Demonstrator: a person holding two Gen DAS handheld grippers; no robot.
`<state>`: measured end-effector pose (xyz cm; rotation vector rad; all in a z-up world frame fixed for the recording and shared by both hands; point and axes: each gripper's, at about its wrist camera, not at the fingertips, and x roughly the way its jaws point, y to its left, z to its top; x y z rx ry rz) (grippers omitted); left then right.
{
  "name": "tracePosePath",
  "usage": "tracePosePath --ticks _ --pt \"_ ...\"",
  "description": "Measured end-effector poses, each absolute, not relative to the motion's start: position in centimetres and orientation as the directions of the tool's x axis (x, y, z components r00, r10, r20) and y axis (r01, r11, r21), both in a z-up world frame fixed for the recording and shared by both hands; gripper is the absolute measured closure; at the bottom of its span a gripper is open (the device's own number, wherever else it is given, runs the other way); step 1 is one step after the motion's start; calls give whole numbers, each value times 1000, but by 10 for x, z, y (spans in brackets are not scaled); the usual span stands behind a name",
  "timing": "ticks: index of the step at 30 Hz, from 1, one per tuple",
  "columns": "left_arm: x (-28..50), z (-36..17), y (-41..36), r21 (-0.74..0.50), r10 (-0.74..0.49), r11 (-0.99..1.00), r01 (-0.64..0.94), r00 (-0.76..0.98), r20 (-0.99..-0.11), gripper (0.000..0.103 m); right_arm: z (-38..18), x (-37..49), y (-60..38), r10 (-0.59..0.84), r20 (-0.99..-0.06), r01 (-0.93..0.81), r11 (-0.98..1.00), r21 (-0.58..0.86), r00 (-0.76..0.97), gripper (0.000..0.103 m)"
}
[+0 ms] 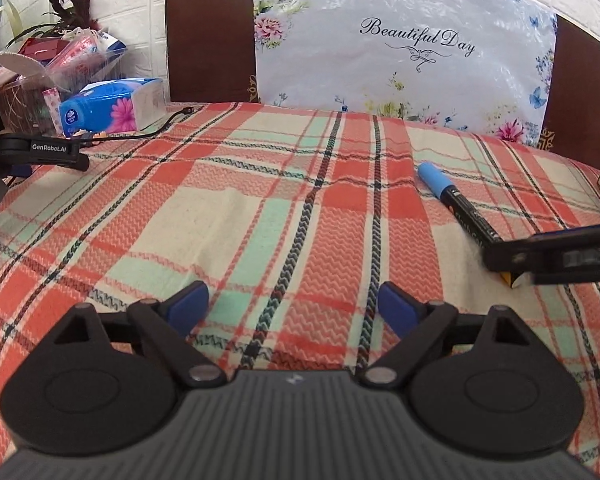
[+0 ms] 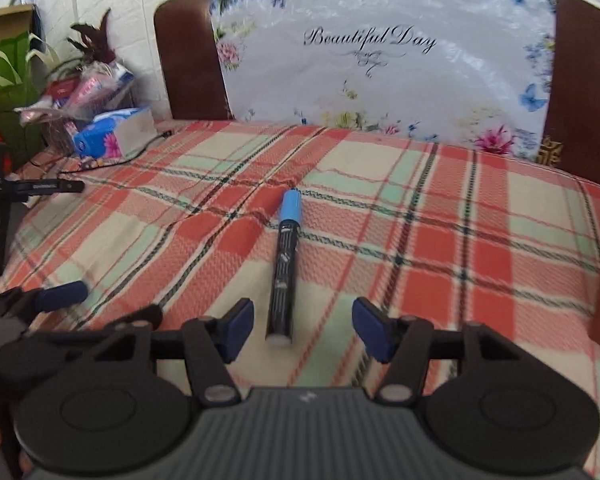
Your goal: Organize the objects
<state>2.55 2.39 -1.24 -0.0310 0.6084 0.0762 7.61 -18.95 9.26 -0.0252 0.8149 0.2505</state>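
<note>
Left wrist view: left gripper [image 1: 293, 302] hangs over the plaid blanket [image 1: 260, 208] on the bed, fingers [image 1: 188, 302] spread wide, nothing between them, only cloth below. Marker [image 1: 456, 200], blue cap and black barrel, lies flat toward the bed's right edge, cap pointing at the headboard [image 1: 208, 36]; its near end is hidden behind the right gripper's finger coming in from the right edge of the picture. Tissue pack [image 1: 112, 108] and a black cable [image 1: 156, 130] sit at the far left corner of the bed, floral "Beautiful Day" bag [image 1: 400, 52] leans on the headboard. Right wrist view, slightly blurred: right gripper [image 2: 303, 330] straddles the marker's [image 2: 286, 264] butt end, fingers [image 2: 238, 328] partly closed but clear of the barrel on both sides, so released, no grasp. Marker lies roughly mid-bed, cap away from the gripper. Left gripper's blue fingertip [image 2: 62, 294] shows at the left.
</note>
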Motion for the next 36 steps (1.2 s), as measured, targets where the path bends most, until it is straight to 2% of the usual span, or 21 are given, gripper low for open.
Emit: tracePosePath --ticks 1,5,11,13,15,26,32,36 --pt "26 -13 24 -6 63 997 -81 818 -572 10 86 82 -186 213 -729 -236 969 72 651 43" --pt "26 -13 25 -4 64 997 -81 817 -573 10 79 78 -171 157 -695 -263 964 -48 702 46" --pt "27 -14 26 0 66 997 -80 816 -574 10 80 61 -167 149 -678 -289 952 -98 720 70" --pt "27 -14 25 2 67 997 -81 816 -574 10 80 53 -167 146 -673 -290 951 -107 726 81" --pt "27 -14 25 5 68 997 -80 816 -574 10 79 44 -166 137 -664 -286 951 -120 735 85" --pt "27 -14 25 5 68 997 -80 816 -574 10 80 -41 -209 146 -664 -237 970 -48 734 85" --pt "27 -13 23 20 78 997 -81 813 -577 9 82 -102 -270 72 -676 -72 997 28 733 85" --pt "27 -12 19 42 103 994 -97 805 -584 8 83 -111 -287 78 -675 -45 997 66 733 85"
